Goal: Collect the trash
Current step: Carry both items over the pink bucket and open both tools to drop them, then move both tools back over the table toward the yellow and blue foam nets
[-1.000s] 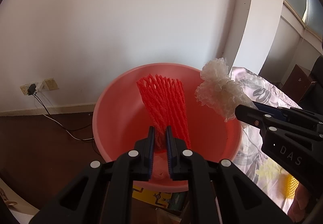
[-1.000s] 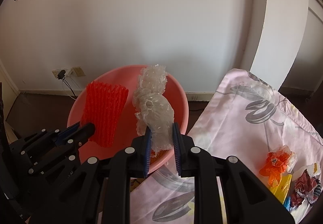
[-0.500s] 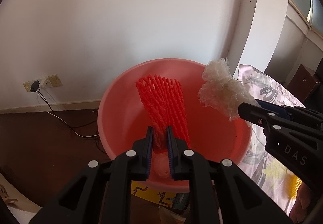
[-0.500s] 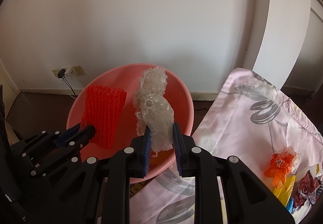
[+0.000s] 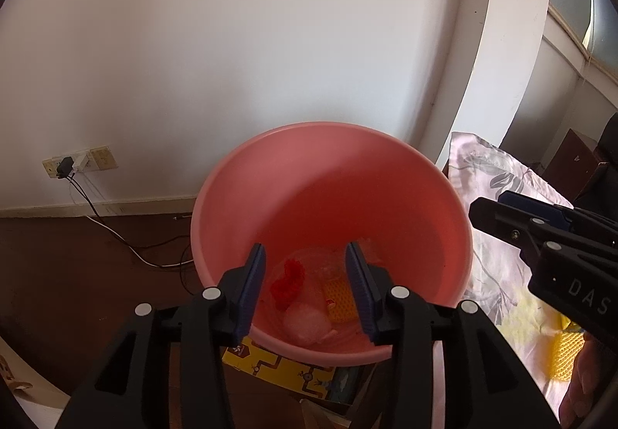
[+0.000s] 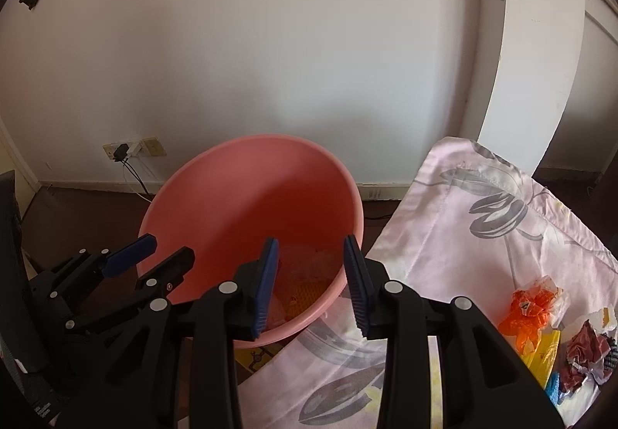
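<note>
A pink plastic basin (image 5: 386, 197) stands on the floor by the wall; it also shows in the right wrist view (image 6: 216, 205). In its bottom lie a red foam net (image 5: 287, 278), clear bubble wrap (image 5: 305, 323) and a yellow net (image 5: 338, 299). My left gripper (image 5: 305, 290) is open and empty above the basin's near rim. My right gripper (image 6: 311, 282) is open and empty over the basin's right rim. More trash lies on the pink floral cloth (image 6: 483, 236): an orange wrapper (image 6: 529, 313), a dark red wrapper (image 6: 587, 351) and a yellow net (image 5: 564, 359).
A white wall and a white pillar (image 6: 540, 43) stand behind the basin. A wall socket with a plug and cable (image 5: 69, 168) is at the left over dark floor. A yellow printed box (image 5: 278, 363) lies under the basin's near edge.
Both grippers have opened. The red foam net and the bubble wrap have left the jaws and now lie in the basin's bottom.
</note>
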Motion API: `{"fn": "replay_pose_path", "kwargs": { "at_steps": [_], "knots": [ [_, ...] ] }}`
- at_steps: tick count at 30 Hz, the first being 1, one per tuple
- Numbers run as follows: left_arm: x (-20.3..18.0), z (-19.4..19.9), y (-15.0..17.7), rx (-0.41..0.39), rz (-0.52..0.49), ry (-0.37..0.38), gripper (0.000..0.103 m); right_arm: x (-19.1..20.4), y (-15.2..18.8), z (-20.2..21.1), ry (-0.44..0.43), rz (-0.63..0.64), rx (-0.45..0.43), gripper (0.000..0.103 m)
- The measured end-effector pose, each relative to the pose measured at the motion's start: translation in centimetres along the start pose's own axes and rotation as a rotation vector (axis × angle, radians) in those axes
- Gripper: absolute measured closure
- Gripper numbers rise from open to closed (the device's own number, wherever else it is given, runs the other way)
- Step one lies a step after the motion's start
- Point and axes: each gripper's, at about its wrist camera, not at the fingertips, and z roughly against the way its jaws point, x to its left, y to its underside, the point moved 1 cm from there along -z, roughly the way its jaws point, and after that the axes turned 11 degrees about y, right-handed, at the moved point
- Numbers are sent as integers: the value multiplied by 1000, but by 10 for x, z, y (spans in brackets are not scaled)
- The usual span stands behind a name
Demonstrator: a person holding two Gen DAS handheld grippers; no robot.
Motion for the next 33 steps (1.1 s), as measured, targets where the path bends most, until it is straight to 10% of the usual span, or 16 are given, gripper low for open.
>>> {"fn": "replay_pose_path", "kwargs": {
  "at_steps": [33],
  "knots": [
    [-136, 16, 15, 17, -256, 266, 57, -130, 73, 94, 372, -245, -76, 67]
  ]
}}
